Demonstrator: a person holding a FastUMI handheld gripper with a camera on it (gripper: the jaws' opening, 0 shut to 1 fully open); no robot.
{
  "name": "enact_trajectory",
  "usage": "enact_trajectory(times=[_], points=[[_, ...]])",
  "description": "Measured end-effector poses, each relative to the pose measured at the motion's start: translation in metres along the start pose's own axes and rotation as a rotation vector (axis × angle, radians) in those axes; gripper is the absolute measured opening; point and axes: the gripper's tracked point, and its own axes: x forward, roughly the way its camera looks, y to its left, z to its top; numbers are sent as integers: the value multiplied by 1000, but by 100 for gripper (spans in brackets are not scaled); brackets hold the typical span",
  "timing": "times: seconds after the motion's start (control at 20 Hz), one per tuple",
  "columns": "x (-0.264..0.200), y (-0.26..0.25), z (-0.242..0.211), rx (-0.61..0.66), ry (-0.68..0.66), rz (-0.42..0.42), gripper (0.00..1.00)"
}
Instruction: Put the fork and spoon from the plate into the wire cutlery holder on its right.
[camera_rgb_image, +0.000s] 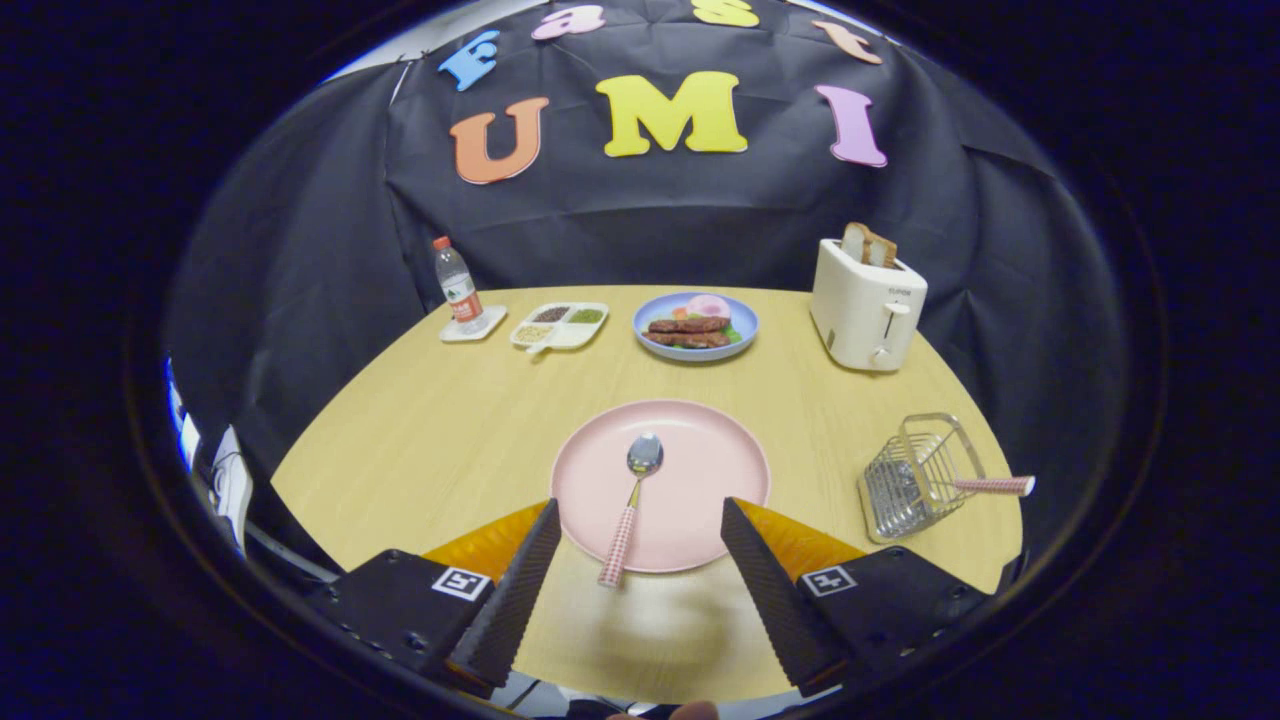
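Gripper (640, 520) spread wide; spoon (632, 505) on plate (700, 470) lies between its fingers.

Round light-wood table (450, 430), matte top, soft shadow at its 6 o'clock edge. Black cloth wall (300, 250) draped behind from 9 through 3 o'clock, creased. Bright strip of pale room (400, 50) visible above cloth at 11 o'clock. Even overhead light.

Hand-held gripper (638, 520), fingers spread wide apart, nothing between them.
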Motion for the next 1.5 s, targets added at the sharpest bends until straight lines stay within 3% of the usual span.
enact_trajectory(times=[0.15, 0.35, 0.55, 0.7, 0.85, 0.9, 1.05, 1.25, 1.3, 1.5], points=[[10, 9, -29, 30, 32, -24, 94], [22, 20, -59, 25, 59, -22, 82], [29, 22, -60, -4, 37, -47, 72], [41, 21, -73, -16, 58, -71, 53], [47, 15, -72, -33, 50, -104, 51], [49, 14, -70, -40, 47, -109, 26], [46, 11, -67, -88, 42, -135, 13], [36, 5, -62, -120, 62, -135, 7], [31, 5, -55, -106, 73, -125, 0], [7, -12, -26, -34, 105, -99, 1]])
